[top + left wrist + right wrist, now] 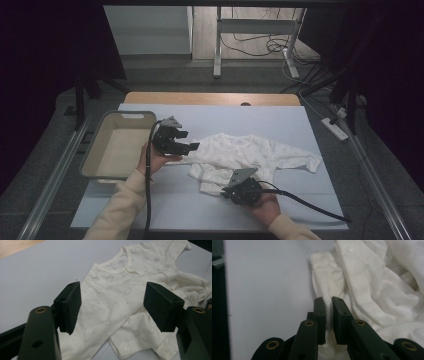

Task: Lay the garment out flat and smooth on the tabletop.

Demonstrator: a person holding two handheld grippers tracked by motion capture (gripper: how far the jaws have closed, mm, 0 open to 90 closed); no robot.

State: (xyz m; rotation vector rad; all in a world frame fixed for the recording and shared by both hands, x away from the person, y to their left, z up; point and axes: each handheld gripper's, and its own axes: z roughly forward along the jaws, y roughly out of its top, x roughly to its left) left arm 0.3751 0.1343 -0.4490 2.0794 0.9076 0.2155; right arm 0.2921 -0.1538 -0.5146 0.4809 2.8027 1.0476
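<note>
From above the near edge of the table (pixel 150 200) we look forward and down, taking in the whole top and the floor beyond. On the left gripper (pixel 176 141) we ride close, facing right across the white baby shirt (pixel 120 290). On the right gripper (pixel 329 315) we sit closer still, low at the shirt's near edge. All three of our views share that shirt and the pale table around it.

Table (pixel 150 210) — white garment (pixel 240 152), bin (pixel 120 145)
</note>
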